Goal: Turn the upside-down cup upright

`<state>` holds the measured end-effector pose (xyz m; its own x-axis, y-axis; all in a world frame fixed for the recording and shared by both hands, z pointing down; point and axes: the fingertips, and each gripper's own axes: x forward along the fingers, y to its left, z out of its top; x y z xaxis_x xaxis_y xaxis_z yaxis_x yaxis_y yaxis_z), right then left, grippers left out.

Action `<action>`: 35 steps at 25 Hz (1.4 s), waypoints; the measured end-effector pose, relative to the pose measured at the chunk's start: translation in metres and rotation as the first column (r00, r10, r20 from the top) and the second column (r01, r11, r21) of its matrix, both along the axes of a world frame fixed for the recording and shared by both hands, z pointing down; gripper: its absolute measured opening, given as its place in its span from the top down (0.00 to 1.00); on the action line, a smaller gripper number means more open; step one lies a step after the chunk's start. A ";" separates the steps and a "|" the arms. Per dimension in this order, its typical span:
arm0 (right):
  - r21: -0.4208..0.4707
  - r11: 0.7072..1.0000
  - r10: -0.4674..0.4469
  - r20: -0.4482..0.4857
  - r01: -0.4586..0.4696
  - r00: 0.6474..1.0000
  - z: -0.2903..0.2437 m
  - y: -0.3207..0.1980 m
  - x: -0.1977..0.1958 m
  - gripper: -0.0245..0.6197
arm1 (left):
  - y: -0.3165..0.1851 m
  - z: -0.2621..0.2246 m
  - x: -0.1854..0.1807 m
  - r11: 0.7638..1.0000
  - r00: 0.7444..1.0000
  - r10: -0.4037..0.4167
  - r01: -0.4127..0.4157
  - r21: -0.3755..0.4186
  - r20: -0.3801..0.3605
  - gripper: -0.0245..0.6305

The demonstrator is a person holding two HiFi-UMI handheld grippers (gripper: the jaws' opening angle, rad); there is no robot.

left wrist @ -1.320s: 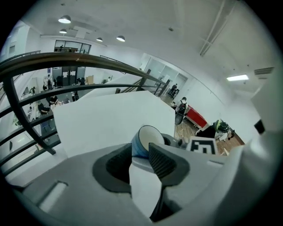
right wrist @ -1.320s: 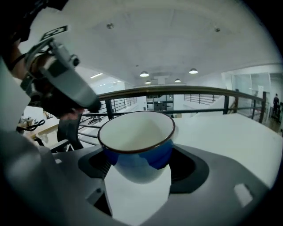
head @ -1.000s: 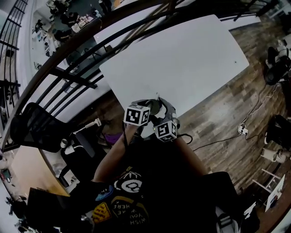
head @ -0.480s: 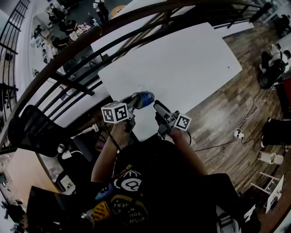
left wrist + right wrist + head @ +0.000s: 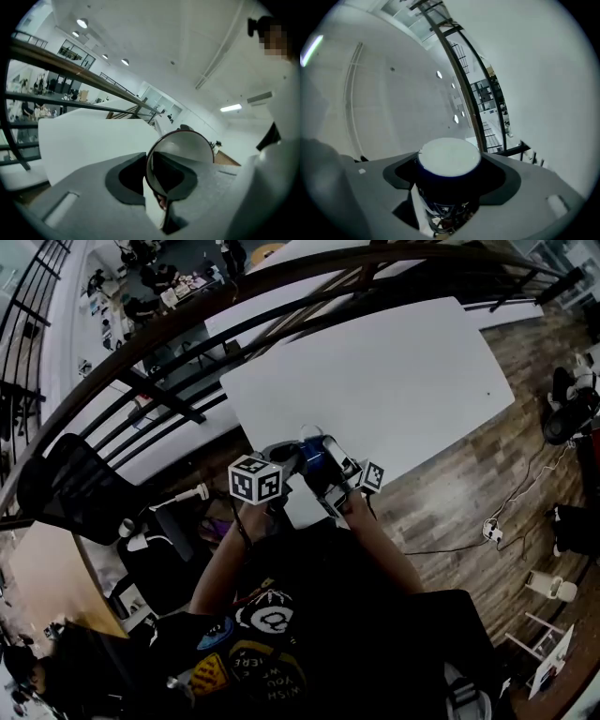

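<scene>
A dark blue cup with a white inside hangs over the front edge of the white table, between both grippers. My left gripper is shut on its thin wall. In the left gripper view the rim runs edge-on between the jaws and the pale inside faces right, so my left gripper has one jaw inside the cup and one outside. My right gripper stands wide around the cup's body. In the right gripper view the white base points away from me, with my right gripper shut on the dark sides.
A dark curved railing runs behind the table. A black chair stands at the left. Wood floor with a cable and plug lies to the right. The person's torso fills the lower middle of the head view.
Half a second ago the cup hung from the left gripper alone, with the right gripper apart beside it. The right gripper has since rolled over and come around the cup's body.
</scene>
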<state>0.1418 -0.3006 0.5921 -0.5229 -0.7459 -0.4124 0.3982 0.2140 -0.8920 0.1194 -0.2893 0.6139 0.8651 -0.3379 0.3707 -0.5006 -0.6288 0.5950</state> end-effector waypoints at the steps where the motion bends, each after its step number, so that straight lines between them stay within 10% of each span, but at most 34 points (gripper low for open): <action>1: -0.003 1.000 0.011 -0.075 -0.011 0.997 0.007 -0.003 0.000 0.38 | -0.001 0.007 -0.007 1.000 0.999 -0.007 0.006 0.018 0.054 0.87; 4: -0.018 0.997 0.067 -0.337 -0.077 0.939 0.041 -0.017 0.017 0.38 | -0.004 0.032 -0.044 0.994 0.977 -0.110 0.112 -0.005 0.180 0.86; 6: 0.001 0.998 0.056 -0.594 -0.069 0.803 0.072 -0.027 0.029 0.38 | 0.001 0.050 -0.069 0.978 0.958 -0.182 0.200 -0.059 0.223 0.87; 9: 0.012 0.999 -0.010 -0.914 0.051 0.405 0.127 -0.042 0.032 0.38 | 0.014 0.064 -0.099 0.957 0.935 -0.244 0.275 -0.092 0.257 0.96; 12: 0.028 0.980 0.041 -0.997 0.199 -0.061 0.172 -0.056 0.023 0.38 | 0.029 0.072 -0.126 0.944 0.914 -0.271 0.314 -0.101 0.303 0.96; 14: 0.047 0.964 0.121 -0.955 0.262 -0.272 0.191 -0.064 0.020 0.38 | 0.040 0.074 -0.137 0.941 0.906 -0.272 0.322 -0.109 0.325 0.96; 15: 0.059 0.957 0.154 -0.934 0.284 -0.324 0.198 -0.069 0.017 0.38 | 0.045 0.074 -0.141 0.940 0.903 -0.271 0.322 -0.109 0.332 0.96; 22: 0.051 0.923 0.180 -0.932 0.380 -0.314 0.211 -0.080 0.001 0.37 | 0.053 0.082 -0.144 0.954 0.918 -0.218 0.272 -0.127 0.330 0.96; 31: 0.027 0.998 0.034 -0.993 0.062 -0.115 0.171 0.038 0.037 0.41 | 0.047 0.075 -0.107 0.990 0.968 -0.067 0.094 -0.102 0.241 0.96; 33: -0.017 1.000 -0.016 -0.997 0.012 -0.073 0.166 0.086 0.026 0.55 | 0.056 0.075 -0.097 0.993 0.976 -0.017 0.042 -0.113 0.219 0.96; 35: -0.041 0.999 -0.042 -0.996 -0.009 -0.074 0.161 0.122 0.017 0.96 | 0.066 0.079 -0.087 0.993 0.975 0.037 -0.013 -0.115 0.218 0.96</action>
